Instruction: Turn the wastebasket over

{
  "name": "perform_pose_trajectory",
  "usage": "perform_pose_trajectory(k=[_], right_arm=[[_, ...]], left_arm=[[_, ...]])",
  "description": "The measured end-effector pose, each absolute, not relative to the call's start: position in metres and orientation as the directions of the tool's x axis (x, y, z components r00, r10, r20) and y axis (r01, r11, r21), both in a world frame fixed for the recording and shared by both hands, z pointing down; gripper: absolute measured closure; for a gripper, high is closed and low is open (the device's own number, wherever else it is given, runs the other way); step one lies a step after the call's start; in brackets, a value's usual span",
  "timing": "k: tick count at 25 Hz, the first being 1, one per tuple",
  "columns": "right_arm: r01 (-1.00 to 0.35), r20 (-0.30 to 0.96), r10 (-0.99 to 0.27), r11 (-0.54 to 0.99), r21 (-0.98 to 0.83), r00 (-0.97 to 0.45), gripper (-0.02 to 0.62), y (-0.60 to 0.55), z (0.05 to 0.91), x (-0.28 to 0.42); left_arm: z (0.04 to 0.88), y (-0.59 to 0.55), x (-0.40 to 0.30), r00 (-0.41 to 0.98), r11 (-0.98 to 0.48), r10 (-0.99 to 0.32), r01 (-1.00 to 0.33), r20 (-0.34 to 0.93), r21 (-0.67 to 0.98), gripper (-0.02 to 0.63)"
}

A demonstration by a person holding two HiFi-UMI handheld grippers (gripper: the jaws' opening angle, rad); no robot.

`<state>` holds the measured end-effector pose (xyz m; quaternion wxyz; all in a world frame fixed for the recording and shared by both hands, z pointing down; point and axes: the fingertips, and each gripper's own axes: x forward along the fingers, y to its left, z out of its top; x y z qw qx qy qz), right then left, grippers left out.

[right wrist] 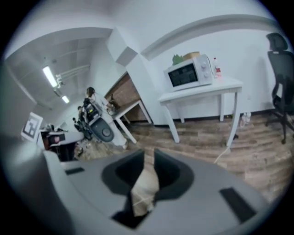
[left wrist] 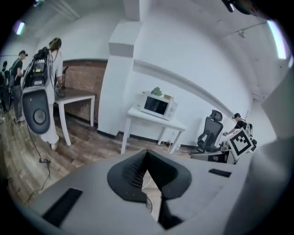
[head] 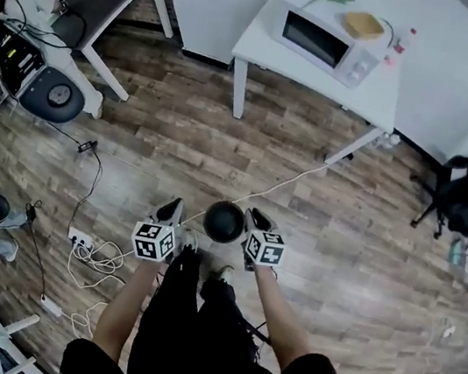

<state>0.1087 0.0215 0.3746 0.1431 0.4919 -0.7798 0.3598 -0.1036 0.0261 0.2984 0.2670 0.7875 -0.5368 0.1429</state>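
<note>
The black wastebasket [head: 224,222] stands on the wooden floor [head: 336,270] just ahead of the person's feet, long axis upright. It is seen end-on, so mouth or base up cannot be told. The left tongs [left wrist: 146,156] are pressed together and empty, while the right tongs [right wrist: 148,155] are slightly spread and empty.

Right gripper [right wrist: 146,157] fingers [right wrist: 171,170] apart, microwave [right wrist: 189,72] on table [right wrist: 202,91]

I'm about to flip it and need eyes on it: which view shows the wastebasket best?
The head view. There the wastebasket shows from above as a dark round shape between the left hand-held gripper and the right hand-held gripper. Neither gripper view shows it at all.
</note>
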Motion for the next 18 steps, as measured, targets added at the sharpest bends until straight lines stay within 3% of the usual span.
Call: perform_pose_trajectory(k=[10, 18], right_arm=[[-0.88, 0.385, -0.815, 0.292, -0.374, -0.434, 0.549, 0.052, 0.22, 0.08], [-0.88, 0.283, -0.855, 0.338, -0.333, -0.435, 0.554, 0.108, 0.137, 0.041]], left_arm=[[0.113, 0.059, -0.09, 0.425, -0.439, -0.887, -0.898, 0.178, -0.043, 0.571], [0.066, 0.114, -0.116, 0.449, -0.444, -0.886, -0.893, 0.112, 0.066, 0.571]])
